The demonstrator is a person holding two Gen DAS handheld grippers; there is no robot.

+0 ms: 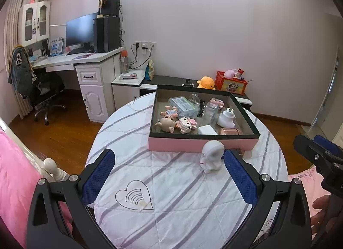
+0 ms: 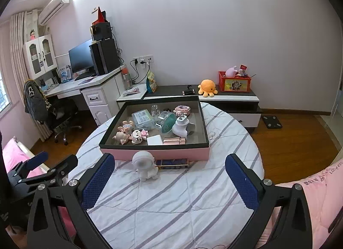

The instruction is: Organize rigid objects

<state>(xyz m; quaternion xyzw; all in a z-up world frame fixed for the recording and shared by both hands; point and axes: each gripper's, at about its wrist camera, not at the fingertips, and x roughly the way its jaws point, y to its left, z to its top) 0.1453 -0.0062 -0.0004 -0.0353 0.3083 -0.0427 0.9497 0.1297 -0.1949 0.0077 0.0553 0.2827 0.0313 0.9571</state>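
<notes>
1. The left gripper (image 1: 169, 176) hovers above the striped quilt (image 1: 171, 206) that covers the round table, its jaws wide apart and holding nothing.
2. The right gripper (image 2: 169, 180) hangs over the same quilt (image 2: 171, 210), jaws likewise spread and empty; in the left wrist view it shows at the far right edge (image 1: 317, 154), though its jaws cannot be judged from there.
3. A white astronaut figurine (image 2: 145, 166) stands upright on the quilt, just in front of the pink tray's near wall. In the left wrist view the figurine (image 1: 211, 157) sits close beside the right blue pad (image 1: 240, 180); whether they touch cannot be told.
4. A dark rectangular bar with gold ends (image 2: 172, 162) lies flat on the quilt between the figurine and the tray wall.
5. The pink tray (image 2: 154, 153) with a black rim rests on the far half of the table.
6. Inside the tray lie:
   - a big-headed doll (image 2: 122, 135) at the near left,
   - a pink block figure (image 2: 139, 136) beside it,
   - a white flat box (image 2: 154, 139),
   - a rose-gold cylinder (image 2: 174, 140) on its side,
   - a white plug-in lamp (image 2: 180, 126),
   - a clear plastic case (image 2: 143, 119),
   - a clear jar with a teal lid (image 2: 166, 121), tipped over.
7. Beyond the table, an orange octopus plush (image 2: 206, 87) and a red crate (image 2: 234, 82) sit on a low cabinet.
</notes>
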